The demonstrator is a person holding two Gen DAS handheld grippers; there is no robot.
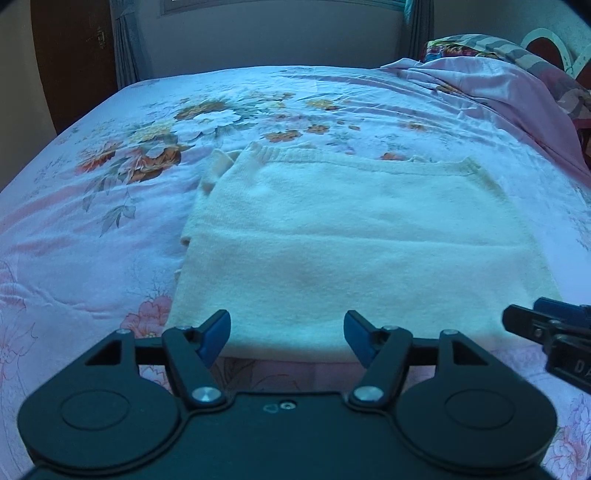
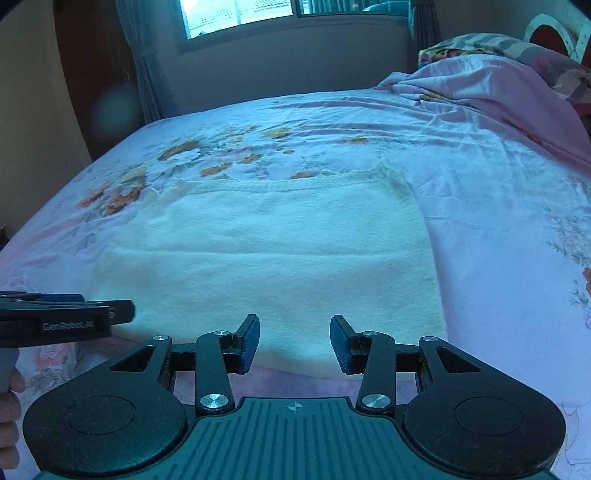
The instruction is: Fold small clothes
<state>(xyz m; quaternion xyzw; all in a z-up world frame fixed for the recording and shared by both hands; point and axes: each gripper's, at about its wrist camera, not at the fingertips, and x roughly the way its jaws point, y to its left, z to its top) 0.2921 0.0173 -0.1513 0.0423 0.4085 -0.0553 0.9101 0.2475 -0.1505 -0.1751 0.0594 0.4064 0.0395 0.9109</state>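
Note:
A cream knitted garment (image 1: 351, 240) lies folded flat on the bed, ribbed edge at the far side; it also shows in the right wrist view (image 2: 273, 254). A folded-under part sticks out at its far left (image 1: 218, 170). My left gripper (image 1: 287, 338) is open and empty, just above the garment's near edge toward its left. My right gripper (image 2: 294, 341) is open and empty at the near edge toward its right. Each gripper shows in the other's view: the right one (image 1: 517, 319) at right, the left one (image 2: 122, 310) at left.
The bed has a pink floral sheet (image 1: 110, 221). A crumpled pink blanket (image 2: 498, 85) and patterned pillows (image 1: 480, 44) lie at the far right by a headboard. A window (image 2: 240, 14) with curtains and a dark door (image 1: 74, 55) stand beyond the bed.

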